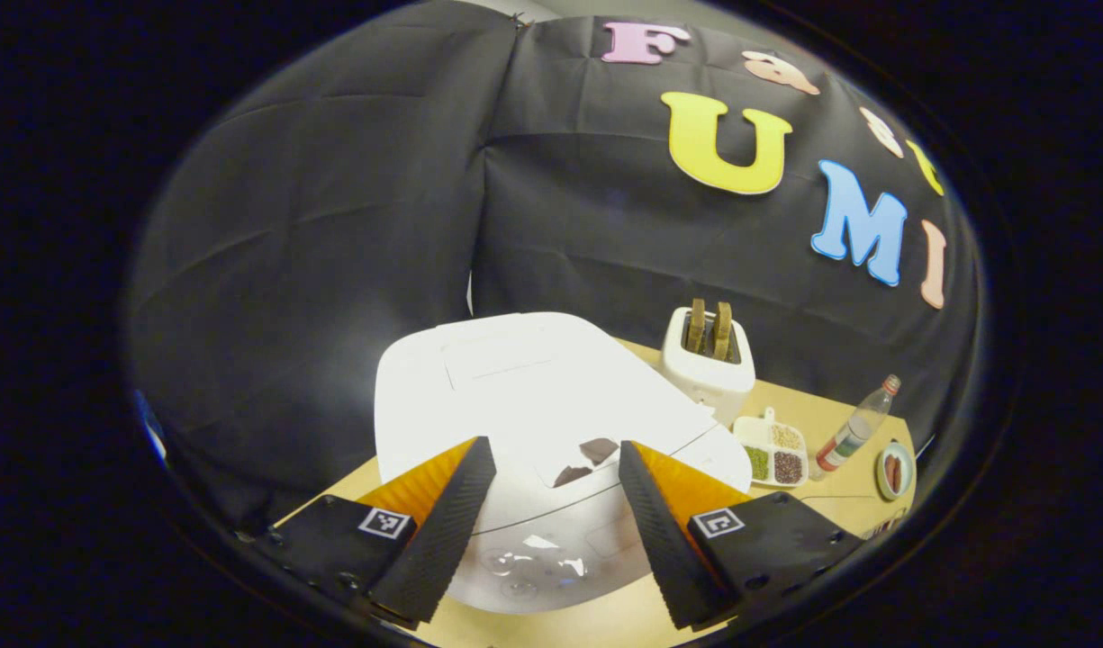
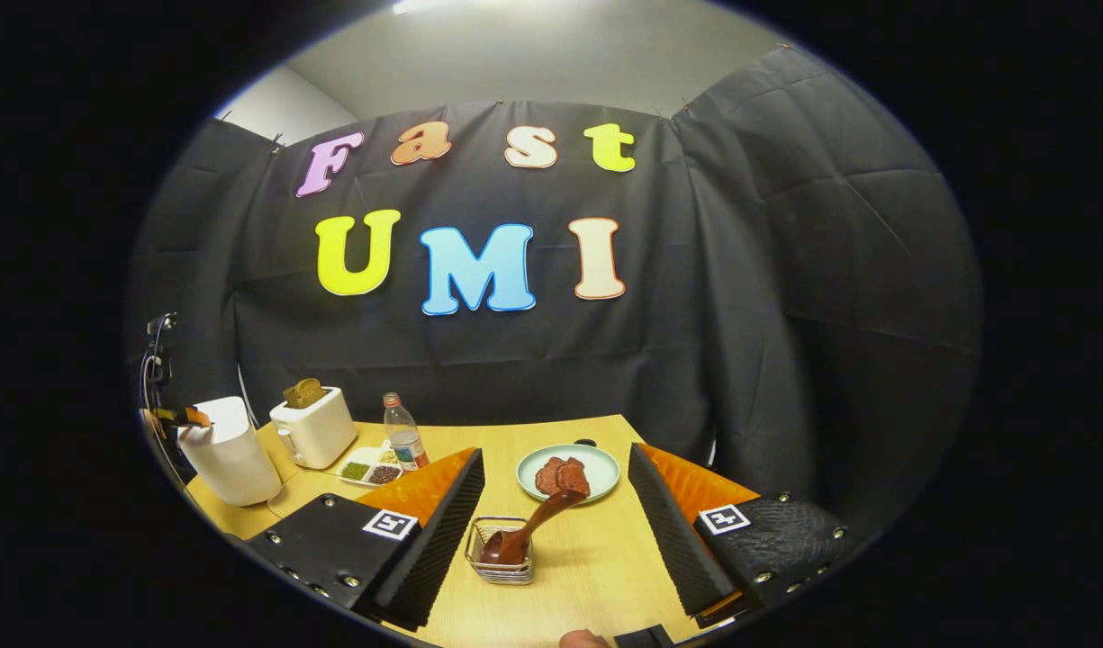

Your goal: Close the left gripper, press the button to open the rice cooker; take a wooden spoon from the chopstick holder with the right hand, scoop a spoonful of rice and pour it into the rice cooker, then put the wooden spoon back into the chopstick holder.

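Observation:
The white rice cooker (image 1: 533,387) stands with its lid down, close below my left gripper (image 1: 556,450). That gripper is open and its fingers straddle the front of the lid, where small dark marks sit. In the right gripper view the cooker (image 2: 227,463) is far left, with the left gripper (image 2: 180,416) over its top. My right gripper (image 2: 556,453) is open and holds nothing. Just ahead of it, a wire chopstick holder (image 2: 501,551) stands on the table. A wooden spoon (image 2: 542,520) rests in it bowl down, its handle leaning up to the right.
A white toaster (image 1: 706,364) holding toast stands behind the cooker. Right of it are a divided tray of grains (image 1: 772,450), a plastic bottle (image 1: 857,427) and a plate (image 1: 895,470). A pale plate of meat slices (image 2: 569,472) lies beyond the holder on the wooden table (image 2: 605,576).

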